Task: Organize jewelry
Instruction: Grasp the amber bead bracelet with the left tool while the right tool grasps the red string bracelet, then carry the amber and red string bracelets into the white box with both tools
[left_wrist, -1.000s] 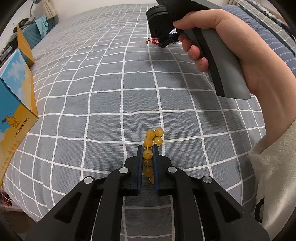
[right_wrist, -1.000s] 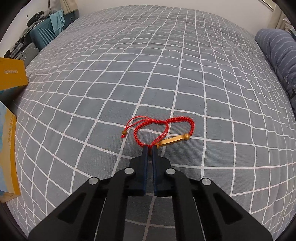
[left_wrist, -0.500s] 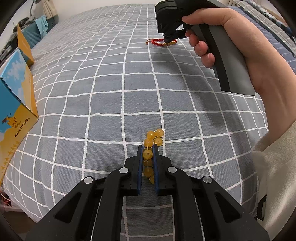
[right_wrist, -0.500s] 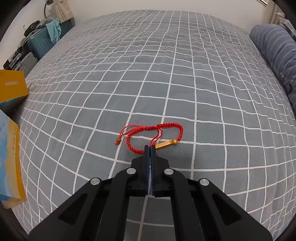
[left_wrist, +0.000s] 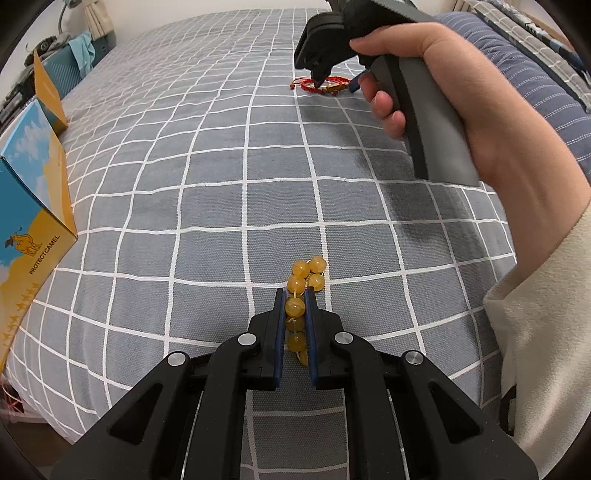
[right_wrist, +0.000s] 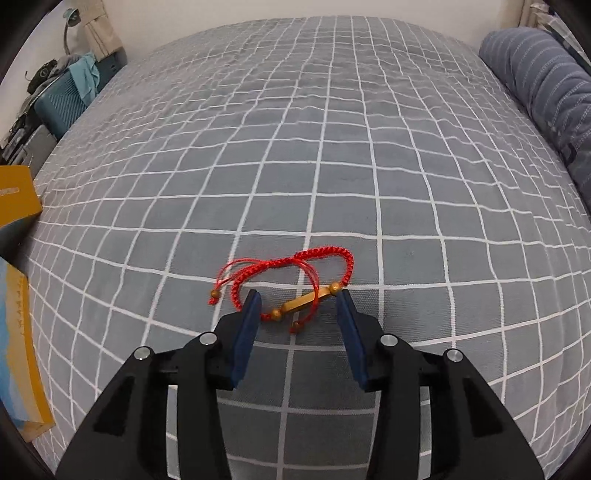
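On the grey checked bed cover (right_wrist: 332, 166), toward its near edge in the left wrist view, the left hand-held gripper (left_wrist: 295, 295) is clamped narrowly on a string of amber beads (left_wrist: 295, 306); several beads sit between the blue pads, and a small cluster spills out just past the fingertips onto the cover. Farther up the bed, the right hand-held gripper (right_wrist: 297, 299) has just been opening, and its jaws now stand apart with the red cord bracelet (right_wrist: 321, 254) lying loose on the cover. The bracelet's gold bar (right_wrist: 304, 302) rests between the two pads, touching neither, while the braided loop curves away beyond the fingertips and its thin tails trail toward the left. A person's right hand (left_wrist: 461, 74) wraps the grey handle of that tool, a cream sleeve (left_wrist: 535, 350) showing at the wrist. Along the bed's left edge stands a blue and yellow box (left_wrist: 33, 206), and a striped blue pillow (right_wrist: 546, 92) lies at the right edge.
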